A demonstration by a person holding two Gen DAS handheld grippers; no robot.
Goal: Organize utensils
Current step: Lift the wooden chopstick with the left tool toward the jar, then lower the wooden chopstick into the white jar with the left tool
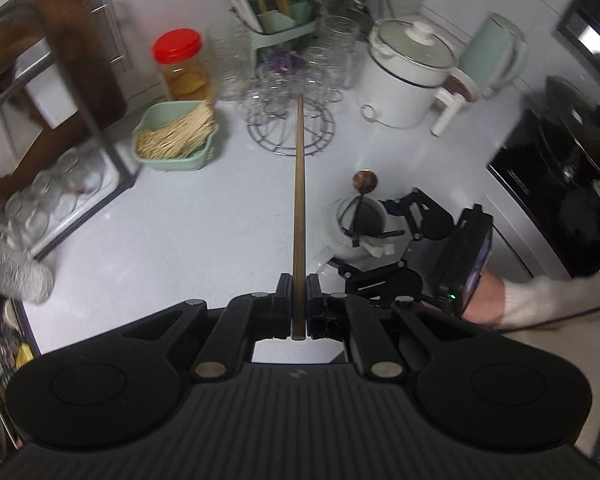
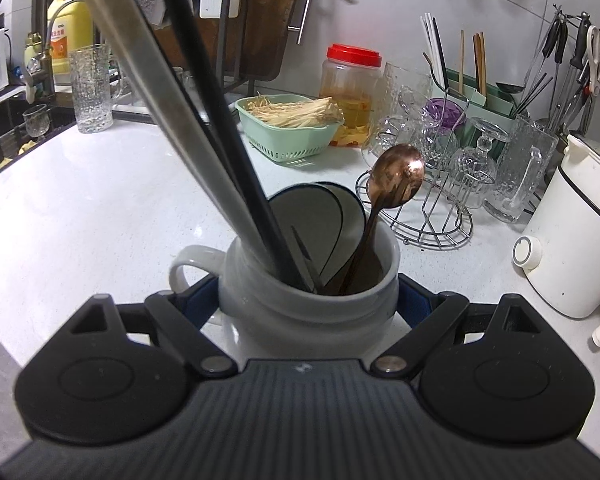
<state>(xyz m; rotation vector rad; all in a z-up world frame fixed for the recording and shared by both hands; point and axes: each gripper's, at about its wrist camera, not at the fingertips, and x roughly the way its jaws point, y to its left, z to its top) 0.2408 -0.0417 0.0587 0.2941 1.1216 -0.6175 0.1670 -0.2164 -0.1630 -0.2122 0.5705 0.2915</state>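
Left wrist view: the left gripper holds its fingers clamped on a wooden chopstick, whose long axis runs straight ahead toward the green utensil holder across the tabletop. To its right, the right gripper clasps the white mug of remaining utensils.

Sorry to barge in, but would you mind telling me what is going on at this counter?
A person is sorting utensils with a gripper in each hand. The left gripper is shut on a single brown chopstick, held above the white counter. The right gripper clasps a white ceramic mug standing on the counter, which holds a copper spoon, black chopsticks and a metal utensil handle.
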